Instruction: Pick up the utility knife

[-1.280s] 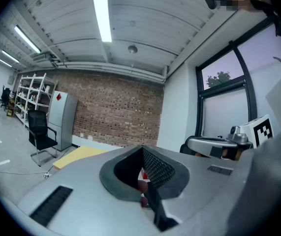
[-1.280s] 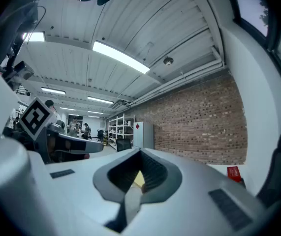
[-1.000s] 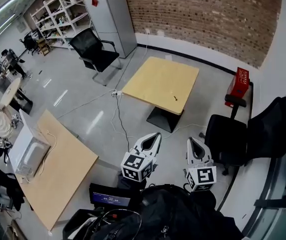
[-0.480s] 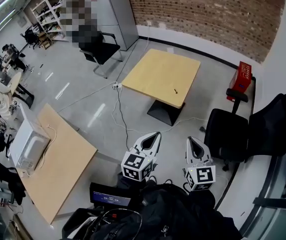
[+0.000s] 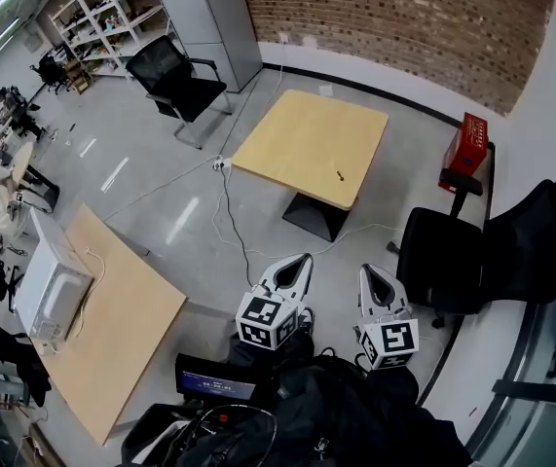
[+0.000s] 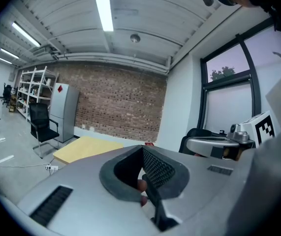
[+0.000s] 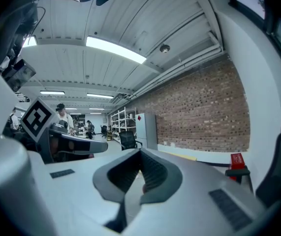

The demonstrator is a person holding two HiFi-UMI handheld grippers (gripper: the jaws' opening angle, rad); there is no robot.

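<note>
The utility knife [image 5: 340,175] is a small dark sliver near the right edge of the pale wooden table [image 5: 297,134], across the floor from me. My left gripper [image 5: 303,260] and right gripper [image 5: 366,271] are held side by side close to my body, well short of the table. Both point toward it. The left gripper [image 6: 141,148] has its ribbed pads pressed together with nothing between them, and the table [image 6: 83,149] shows beyond it. My right gripper [image 7: 140,152] is likewise shut and empty. Neither gripper view shows the knife.
A black office chair [image 5: 445,261] stands right of the table, with a red box [image 5: 464,150] behind it. Another chair [image 5: 175,78] is at the far left. Cables [image 5: 225,207] run over the floor. A second table [image 5: 127,329] with a white appliance [image 5: 52,292] lies left.
The head view has shifted slightly, so the table sits a little higher in the picture. Both grippers keep the same pose and stay shut.
</note>
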